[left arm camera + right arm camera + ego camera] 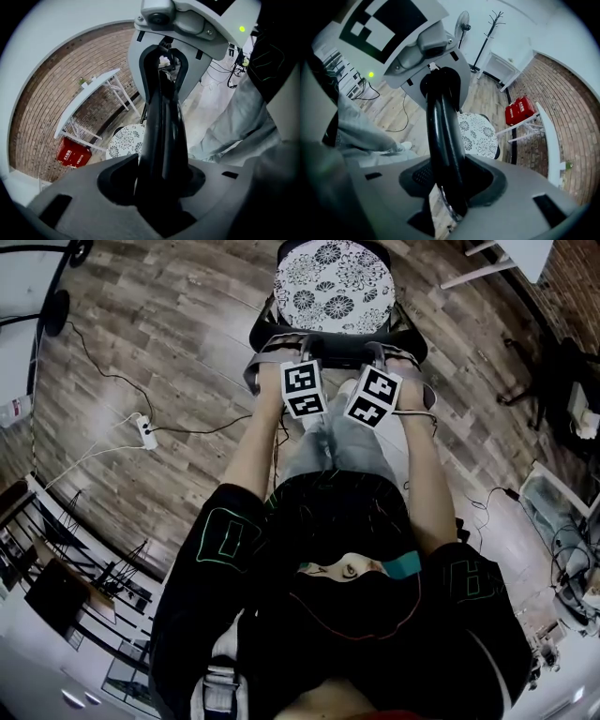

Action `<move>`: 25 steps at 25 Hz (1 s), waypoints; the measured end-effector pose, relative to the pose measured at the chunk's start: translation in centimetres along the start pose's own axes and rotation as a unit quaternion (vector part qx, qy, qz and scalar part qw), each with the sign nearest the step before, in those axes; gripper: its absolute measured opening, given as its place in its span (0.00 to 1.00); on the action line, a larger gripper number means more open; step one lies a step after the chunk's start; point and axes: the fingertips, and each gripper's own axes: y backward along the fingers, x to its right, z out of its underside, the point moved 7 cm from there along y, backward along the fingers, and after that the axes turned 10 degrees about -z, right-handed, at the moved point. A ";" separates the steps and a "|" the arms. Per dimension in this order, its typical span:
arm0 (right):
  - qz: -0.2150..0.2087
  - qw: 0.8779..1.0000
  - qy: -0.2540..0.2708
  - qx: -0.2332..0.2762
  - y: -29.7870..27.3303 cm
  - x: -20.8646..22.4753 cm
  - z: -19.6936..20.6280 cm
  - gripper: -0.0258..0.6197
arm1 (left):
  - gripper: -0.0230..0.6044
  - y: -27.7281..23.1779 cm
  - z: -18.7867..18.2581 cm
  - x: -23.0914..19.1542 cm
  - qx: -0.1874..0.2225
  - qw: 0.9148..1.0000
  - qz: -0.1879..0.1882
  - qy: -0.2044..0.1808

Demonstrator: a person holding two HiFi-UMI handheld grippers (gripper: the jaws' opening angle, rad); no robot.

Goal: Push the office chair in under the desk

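The office chair has a black frame and a white floral seat cushion (pixel 335 285); it stands right in front of me on the wood floor. Its black backrest (pixel 330 349) faces me. My left gripper (pixel 289 351) is shut on the backrest's top edge (pixel 161 131), which fills the gap between its jaws. My right gripper (pixel 382 356) is shut on the same edge (pixel 443 136), a little to the right. Both point steeply down. The white desk (pixel 511 257) stands beyond the chair at the upper right, by a brick wall.
A white power strip (pixel 146 432) with cables lies on the floor to the left. A red box (pixel 73 157) sits under the desk (pixel 89 91). A dark shelf rack (pixel 66 582) stands at the lower left. Cables and boxes (pixel 562 521) crowd the right.
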 end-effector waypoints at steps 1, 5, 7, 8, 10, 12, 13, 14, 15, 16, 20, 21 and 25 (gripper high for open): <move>0.002 1.000 -0.009 -0.002 0.0 0.1 0.1 0.30 | 0.31 -0.2 -0.1 -0.2 0.004 1.000 0.002 -0.007; 0.005 0.999 -0.054 -0.005 0.2 0.7 0.9 0.30 | 0.32 -1.1 -1.2 -1.2 0.024 0.999 0.010 -0.042; 0.011 0.997 -0.074 -0.004 0.2 1.2 1.6 0.30 | 0.32 -1.8 -2.0 -2.0 0.033 0.998 0.010 -0.059; 0.014 0.996 -0.083 -0.004 0.3 1.5 2.0 0.30 | 0.32 -2.1 -2.6 -2.4 0.038 0.997 0.010 -0.067; 0.020 0.995 -0.101 -0.003 0.4 2.1 2.9 0.29 | 0.32 -2.7 -3.6 -3.2 0.044 0.995 0.011 -0.085; 0.026 0.992 -0.123 0.002 0.6 2.9 3.5 0.29 | 0.32 -3.3 -4.6 -4.0 0.048 0.993 0.015 -0.105; 0.027 0.991 -0.132 0.004 0.7 3.2 3.8 0.29 | 0.32 -3.5 -5.0 -4.4 0.050 0.992 0.017 -0.113; 0.027 0.990 -0.139 0.006 0.7 3.4 4.0 0.29 | 0.32 -3.8 -5.3 -4.7 0.051 0.991 0.020 -0.120; 0.026 0.989 -0.143 0.006 0.6 3.6 4.2 0.29 | 0.32 -4.0 -5.5 -5.0 0.051 0.991 0.023 -0.124; 0.028 0.989 -0.145 0.006 0.5 3.9 4.2 0.30 | 0.32 -4.3 -5.5 -5.2 0.049 0.991 0.025 -0.126; 0.033 0.989 -0.142 -0.002 0.2 5.2 4.7 0.30 | 0.33 -5.7 -5.8 -5.8 0.039 0.991 0.032 -0.126; 0.031 0.989 -0.143 -0.002 0.1 5.6 5.0 0.30 | 0.33 -6.0 -6.1 -6.0 0.039 0.991 0.033 -0.126; 0.031 0.989 -0.147 0.000 0.2 7.4 5.7 0.31 | 0.33 -7.0 -7.0 -7.3 0.040 0.991 0.031 -0.124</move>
